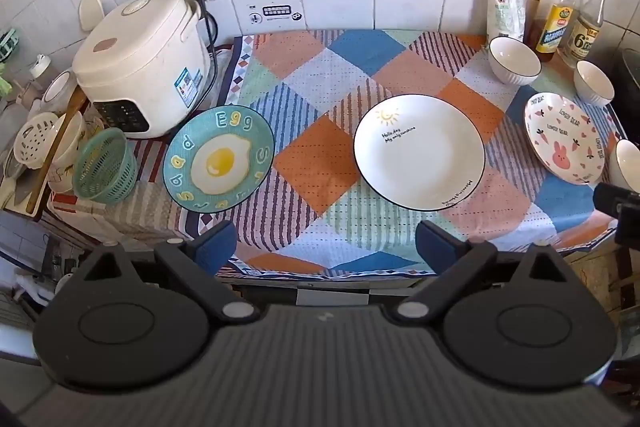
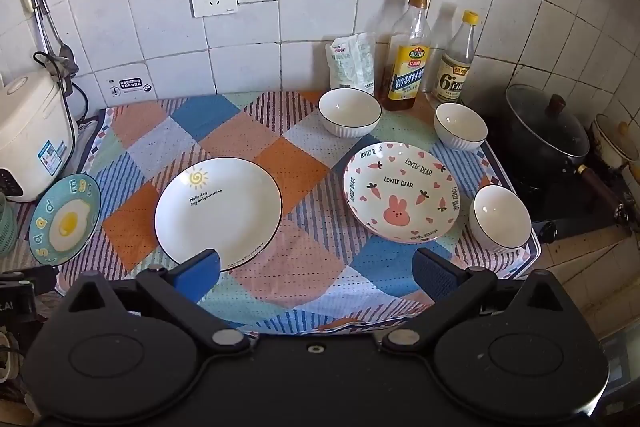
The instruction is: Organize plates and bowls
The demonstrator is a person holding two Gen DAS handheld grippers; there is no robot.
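Hovering released and empty, left gripper [image 1: 326, 247] and right gripper [image 2: 316, 267] flank the white plate [image 2: 218, 213], egg plate [image 1: 219, 159] left, rabbit plate [image 2: 401, 191] right, seemingly all apart.

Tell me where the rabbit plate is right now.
In the right wrist view the rabbit plate lies flat on the right of the cloth, with a white bowl on its right and the sun plate to its left.

Three plates [image 2: 218, 213], three bowls [image 2: 349, 111] apart
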